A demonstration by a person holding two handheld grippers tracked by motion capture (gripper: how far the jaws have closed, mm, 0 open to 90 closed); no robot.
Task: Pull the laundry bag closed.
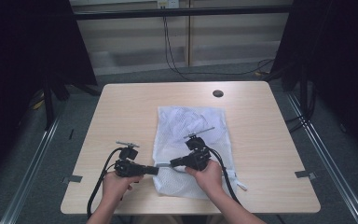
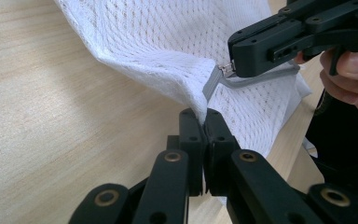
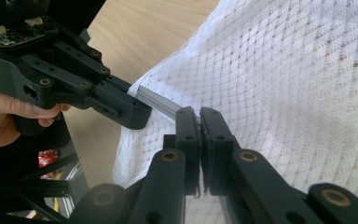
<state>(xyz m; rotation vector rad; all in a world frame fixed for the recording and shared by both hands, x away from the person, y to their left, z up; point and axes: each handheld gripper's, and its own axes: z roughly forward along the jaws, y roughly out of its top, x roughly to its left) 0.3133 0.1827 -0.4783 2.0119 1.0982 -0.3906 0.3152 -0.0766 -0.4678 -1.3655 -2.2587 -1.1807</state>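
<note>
Between the two claws, at the near left corner of a white mesh laundry bag lying flat on the pale wooden surface, a grey zipper band runs along the bag's edge. The left claw comes in from the left side of that corner, and in the left gripper view its two black jaws are pressed together on a fold of the white mesh, which rises out of them and is pulled up off the surface. Just beyond it, the right claw reaches in from the opposite side; in the left gripper view its tip sits at the small metal zipper pull at the end of the grey band. In the right gripper view its jaws stand together with the grey band edge running into them, so it is clamped on the bag's zipper edge. The left claw's tip touches the same band just to the left of it. The rest of the bag spreads away past both claws toward the far side of the surface. A person's left hand and right hand hold the grippers, black cables trailing back from them. A dark round hole lies in the surface well beyond the bag.
</note>
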